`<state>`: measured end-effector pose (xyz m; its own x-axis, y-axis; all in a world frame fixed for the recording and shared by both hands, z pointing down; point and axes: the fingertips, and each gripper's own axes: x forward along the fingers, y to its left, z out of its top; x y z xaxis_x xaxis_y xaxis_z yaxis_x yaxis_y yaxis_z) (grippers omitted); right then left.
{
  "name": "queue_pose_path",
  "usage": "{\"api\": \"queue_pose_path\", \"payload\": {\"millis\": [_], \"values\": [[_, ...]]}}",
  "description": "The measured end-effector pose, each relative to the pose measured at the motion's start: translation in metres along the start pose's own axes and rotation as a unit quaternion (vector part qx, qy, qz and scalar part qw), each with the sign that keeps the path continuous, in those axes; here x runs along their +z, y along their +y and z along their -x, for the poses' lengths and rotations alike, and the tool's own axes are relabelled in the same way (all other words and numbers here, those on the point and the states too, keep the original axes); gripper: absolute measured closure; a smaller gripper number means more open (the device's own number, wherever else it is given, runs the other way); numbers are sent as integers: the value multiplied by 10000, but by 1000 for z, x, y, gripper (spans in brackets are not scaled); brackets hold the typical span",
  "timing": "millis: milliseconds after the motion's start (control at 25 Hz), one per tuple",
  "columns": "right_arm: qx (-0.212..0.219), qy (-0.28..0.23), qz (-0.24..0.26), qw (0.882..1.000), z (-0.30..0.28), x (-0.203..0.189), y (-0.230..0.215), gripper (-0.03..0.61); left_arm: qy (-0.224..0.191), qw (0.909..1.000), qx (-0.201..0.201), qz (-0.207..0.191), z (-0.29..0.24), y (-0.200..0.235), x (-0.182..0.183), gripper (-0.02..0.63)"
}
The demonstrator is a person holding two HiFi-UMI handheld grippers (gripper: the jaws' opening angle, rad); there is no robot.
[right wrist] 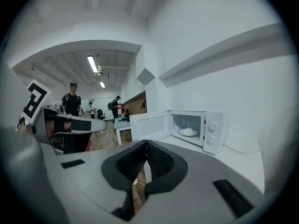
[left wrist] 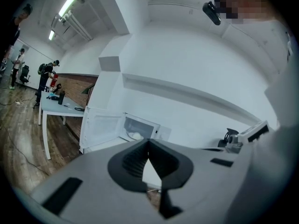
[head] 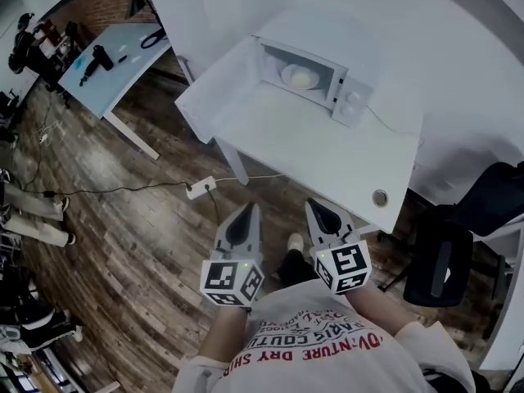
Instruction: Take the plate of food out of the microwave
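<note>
Hovering short of the microwave, left tongs and right tongs pressed together, empty

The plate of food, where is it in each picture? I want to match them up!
Head view: the plate of food is at the top middle, inside the open microwave.
Left gripper view: the plate is small, just left of centre.
Right gripper view: the plate is right of centre.
Shared landmark: the knob panel on the microwave, just right of the plate.
</note>
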<state>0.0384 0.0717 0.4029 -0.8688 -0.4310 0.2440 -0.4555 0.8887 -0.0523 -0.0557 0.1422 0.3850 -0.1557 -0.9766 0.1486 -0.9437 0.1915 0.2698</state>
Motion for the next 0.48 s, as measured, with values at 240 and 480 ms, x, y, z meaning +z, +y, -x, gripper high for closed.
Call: {"api": "queue_pose_path", "payload": {"millis": [240,480], "values": [[-11,-109,-69,9999,-68,36,-55,566,-26,9999,-110,-88,-92,18,38,606],[-198,-179,-135,9996,-118,53,-109,566,63,9994,-298,-133,-170,24,51,607]]}}
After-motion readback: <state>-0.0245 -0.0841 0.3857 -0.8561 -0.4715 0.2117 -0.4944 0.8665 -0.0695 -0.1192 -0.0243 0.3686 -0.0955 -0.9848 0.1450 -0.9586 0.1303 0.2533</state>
